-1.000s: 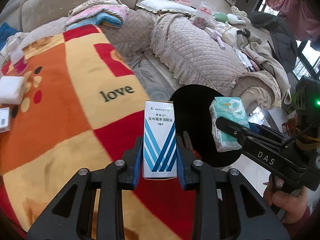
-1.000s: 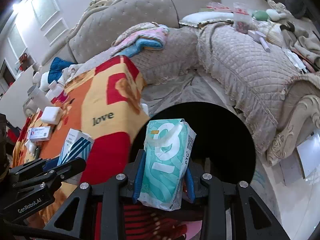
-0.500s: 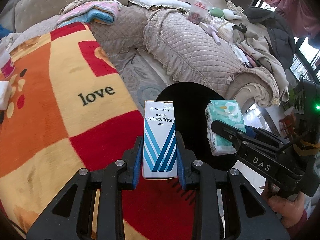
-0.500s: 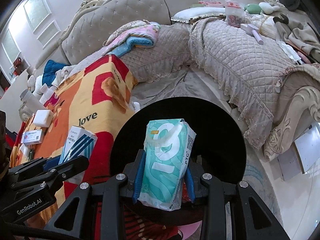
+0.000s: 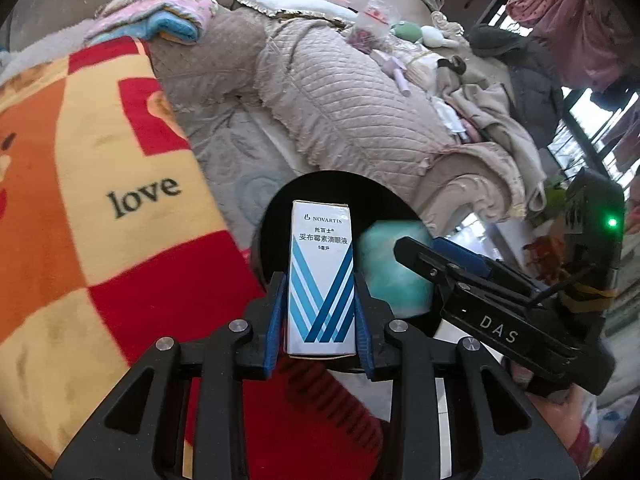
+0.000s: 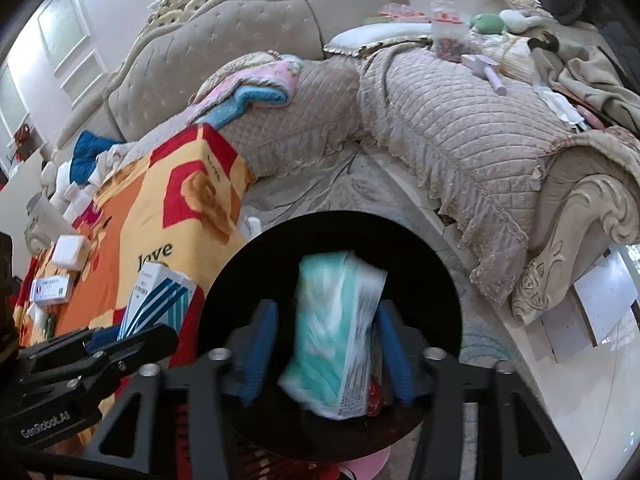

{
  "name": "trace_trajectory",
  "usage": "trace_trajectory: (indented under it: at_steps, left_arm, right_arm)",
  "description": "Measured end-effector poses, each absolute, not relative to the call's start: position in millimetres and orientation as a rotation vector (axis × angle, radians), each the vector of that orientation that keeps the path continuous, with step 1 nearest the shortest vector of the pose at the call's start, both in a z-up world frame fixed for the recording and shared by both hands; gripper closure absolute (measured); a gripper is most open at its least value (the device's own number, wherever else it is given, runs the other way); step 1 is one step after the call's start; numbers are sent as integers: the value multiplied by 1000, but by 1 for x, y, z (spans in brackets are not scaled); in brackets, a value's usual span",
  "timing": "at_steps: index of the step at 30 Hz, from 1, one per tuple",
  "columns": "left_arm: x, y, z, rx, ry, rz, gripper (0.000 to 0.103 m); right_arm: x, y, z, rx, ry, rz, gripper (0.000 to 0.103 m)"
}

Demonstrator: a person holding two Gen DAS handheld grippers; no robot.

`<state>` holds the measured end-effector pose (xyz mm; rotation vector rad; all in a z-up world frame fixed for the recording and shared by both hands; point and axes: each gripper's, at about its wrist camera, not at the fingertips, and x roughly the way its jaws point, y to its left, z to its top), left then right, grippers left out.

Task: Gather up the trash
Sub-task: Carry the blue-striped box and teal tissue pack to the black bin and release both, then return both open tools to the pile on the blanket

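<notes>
My left gripper (image 5: 319,280) holds a white medicine box with blue stripes (image 5: 320,240) upright over the near rim of a black round bin (image 5: 276,216). Its blue pads still touch the box's sides while its jaws begin opening. My right gripper (image 6: 326,312) hangs over the bin's mouth (image 6: 424,280) with jaws opening wide. A teal tissue pack (image 6: 336,332) sits blurred and tilted between the pads, free of the left one. In the left wrist view the pack (image 5: 384,280) is a green blur beside the right gripper (image 5: 420,246).
An orange, red and yellow blanket printed "love" (image 5: 100,200) covers the surface left of the bin. Small white boxes (image 6: 52,290) lie on it farther left. A quilted beige sofa (image 5: 360,112) strewn with clothes and toys curves behind. A person's hand (image 5: 560,412) grips the right tool.
The right jaws have spread and the tissue pack has come loose, tilting and blurring between them. The left gripper has carried the box rightward, over the bin's rim.
</notes>
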<state>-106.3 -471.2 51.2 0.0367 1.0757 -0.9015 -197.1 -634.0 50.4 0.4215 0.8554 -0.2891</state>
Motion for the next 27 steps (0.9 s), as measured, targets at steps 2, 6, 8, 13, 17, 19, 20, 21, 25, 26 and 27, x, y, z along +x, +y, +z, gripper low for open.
trace_trajectory:
  at_steps: [2, 6, 8, 13, 17, 19, 20, 21, 25, 26, 27]
  left_arm:
    - [-104, -469, 49, 18, 1097, -906, 56]
    - [-103, -464, 49, 9, 1095, -892, 54]
    - [-104, -461, 48, 14, 1095, -878, 54]
    - [-104, -450, 50, 67, 1065, -809, 54]
    - [-105, -439, 47, 118, 1038, -751, 54]
    - [-104, -431, 46, 123, 1034, -732, 54]
    - [-103, -430, 46, 123, 1035, -726, 54]
    - [-102, -427, 45, 122, 1035, -717, 54]
    - [-99, -412, 43, 118, 1035, -686, 54]
    - [-98, -407, 43, 116, 1035, -679, 54]
    - [-97, -401, 43, 110, 1034, -668, 54]
  right_arm:
    - [-198, -635, 50, 422, 857, -298, 48]
    - [-199, -635, 47, 439, 867, -295, 47]
    - [-198, -632, 45, 440, 875, -289, 47]
    - [-194, -621, 45, 427, 884, -262, 47]
    - [-191, -612, 44, 418, 893, -247, 47]
    - [-190, -607, 44, 416, 900, -241, 46]
    - [-189, -604, 43, 413, 904, -235, 44]
    - [-187, -602, 43, 410, 907, -232, 44]
    - [-183, -589, 42, 395, 918, -218, 43]
    - [-182, -587, 42, 392, 920, -215, 43]
    - [-181, -584, 43, 386, 922, -212, 43]
